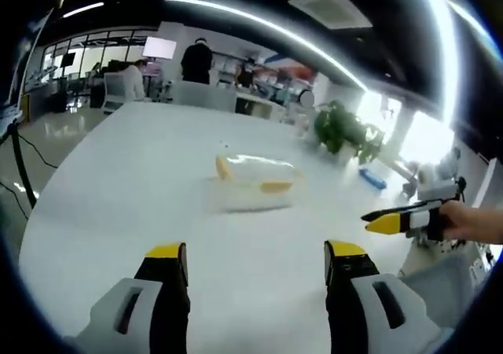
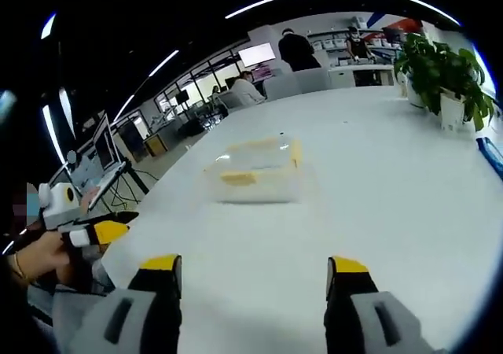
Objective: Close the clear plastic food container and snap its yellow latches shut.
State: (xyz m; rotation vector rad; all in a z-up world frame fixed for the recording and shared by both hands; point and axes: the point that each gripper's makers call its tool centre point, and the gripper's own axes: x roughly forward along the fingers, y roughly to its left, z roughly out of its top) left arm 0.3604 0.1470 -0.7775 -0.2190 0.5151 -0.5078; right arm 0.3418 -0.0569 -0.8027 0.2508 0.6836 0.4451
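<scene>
The jaws of the left gripper [image 1: 255, 259] stand wide apart with nothing between them, their yellow tips hovering over the near part of the white surface [image 1: 141, 181], and the jaws of the right gripper [image 2: 255, 271] are likewise spread and empty above the same surface. The clear plastic food container [image 1: 253, 182] sits out on the surface ahead of both grippers and well apart from them, roughly centred between each pair of jaws. In the left gripper view its lid appears to lie on top of the box, with one yellow latch [image 1: 224, 167] at its far-left end and another along the near side toward the right; whether either is snapped down is too blurred to tell. In the right gripper view the container shows a yellow latch on the near side and yellow along its right end. The right gripper comes into the left gripper view from the right, held in a hand [image 1: 479, 222], with its yellow-tipped jaws pointing toward the container; how far apart they stand cannot be told there. A potted plant [image 2: 440, 75] stands at the far right edge of the surface, and people [image 1: 196, 61] are at desks in the office beyond.
</scene>
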